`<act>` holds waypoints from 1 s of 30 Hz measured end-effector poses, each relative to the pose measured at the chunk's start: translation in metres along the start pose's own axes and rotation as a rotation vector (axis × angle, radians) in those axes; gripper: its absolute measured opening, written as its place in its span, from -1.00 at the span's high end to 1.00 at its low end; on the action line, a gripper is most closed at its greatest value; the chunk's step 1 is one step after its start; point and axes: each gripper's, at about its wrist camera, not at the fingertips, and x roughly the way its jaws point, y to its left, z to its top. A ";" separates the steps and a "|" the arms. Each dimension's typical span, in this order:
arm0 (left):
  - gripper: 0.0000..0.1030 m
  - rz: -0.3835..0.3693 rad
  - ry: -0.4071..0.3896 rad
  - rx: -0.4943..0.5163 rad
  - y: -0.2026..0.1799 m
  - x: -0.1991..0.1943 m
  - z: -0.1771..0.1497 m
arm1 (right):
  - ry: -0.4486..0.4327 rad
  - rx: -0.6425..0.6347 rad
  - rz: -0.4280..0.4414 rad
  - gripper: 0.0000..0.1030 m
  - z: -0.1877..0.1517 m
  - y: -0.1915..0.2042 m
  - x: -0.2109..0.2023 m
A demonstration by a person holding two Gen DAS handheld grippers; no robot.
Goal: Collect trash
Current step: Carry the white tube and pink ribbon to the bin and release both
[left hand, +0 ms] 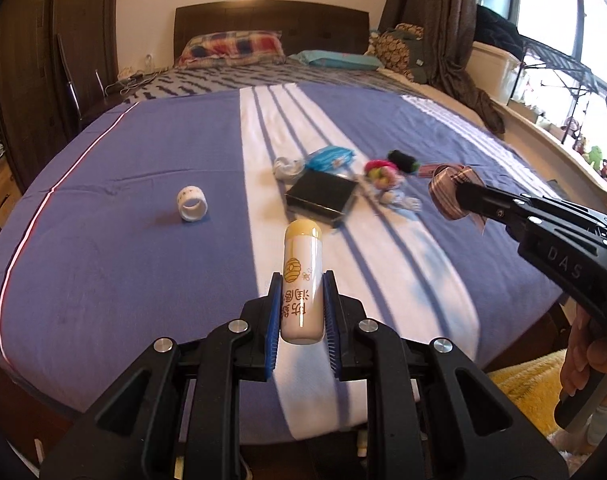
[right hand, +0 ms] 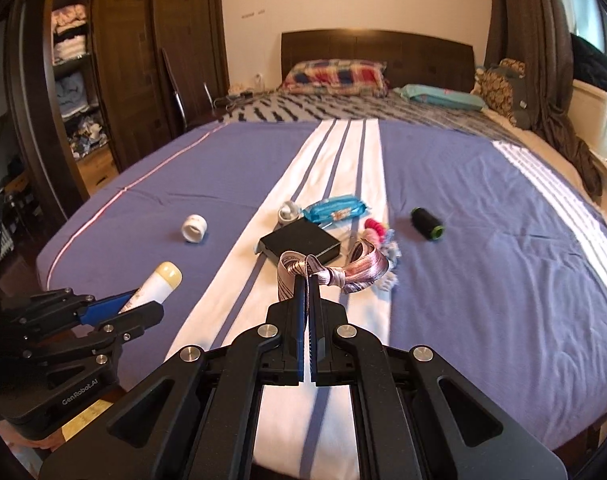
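Note:
My left gripper (left hand: 302, 280) is shut on a white tube with a yellow cap (left hand: 302, 276) and holds it above the near edge of the bed; the tube also shows in the right wrist view (right hand: 159, 284). My right gripper (right hand: 307, 280) is shut on a shiny pink ribbon (right hand: 331, 270), lifted over the bed; the ribbon shows at right in the left wrist view (left hand: 447, 188). On the bedspread lie a black box (right hand: 299, 246), a blue wrapper (right hand: 335, 210), a tape roll (right hand: 194, 229), a black thread spool (right hand: 426, 224) and a pink scrunchie (right hand: 375, 227).
The bed (right hand: 503, 260) has a blue cover with white stripes. Pillows (right hand: 335, 74) lie by the headboard. A wooden wardrobe (right hand: 115, 60) stands at left. Curtains and a window shelf (left hand: 543, 80) are at right. A crumpled white piece (right hand: 288, 213) lies beside the box.

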 end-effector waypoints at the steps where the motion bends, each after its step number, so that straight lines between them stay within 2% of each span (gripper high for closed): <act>1: 0.65 -0.007 -0.005 0.003 -0.004 -0.007 -0.004 | -0.005 0.000 -0.003 0.95 -0.002 -0.001 -0.005; 6: 0.64 -0.039 -0.018 0.011 -0.019 -0.032 -0.023 | -0.022 0.003 -0.033 0.95 -0.022 -0.006 -0.040; 16: 0.64 -0.092 -0.008 0.032 -0.044 -0.063 -0.068 | -0.002 0.034 -0.013 0.95 -0.075 -0.013 -0.081; 22: 0.64 -0.123 0.051 0.038 -0.054 -0.061 -0.100 | 0.066 0.034 0.019 0.95 -0.111 -0.006 -0.081; 30: 0.64 -0.149 0.198 0.031 -0.060 -0.026 -0.148 | 0.216 0.043 0.077 0.95 -0.161 0.006 -0.050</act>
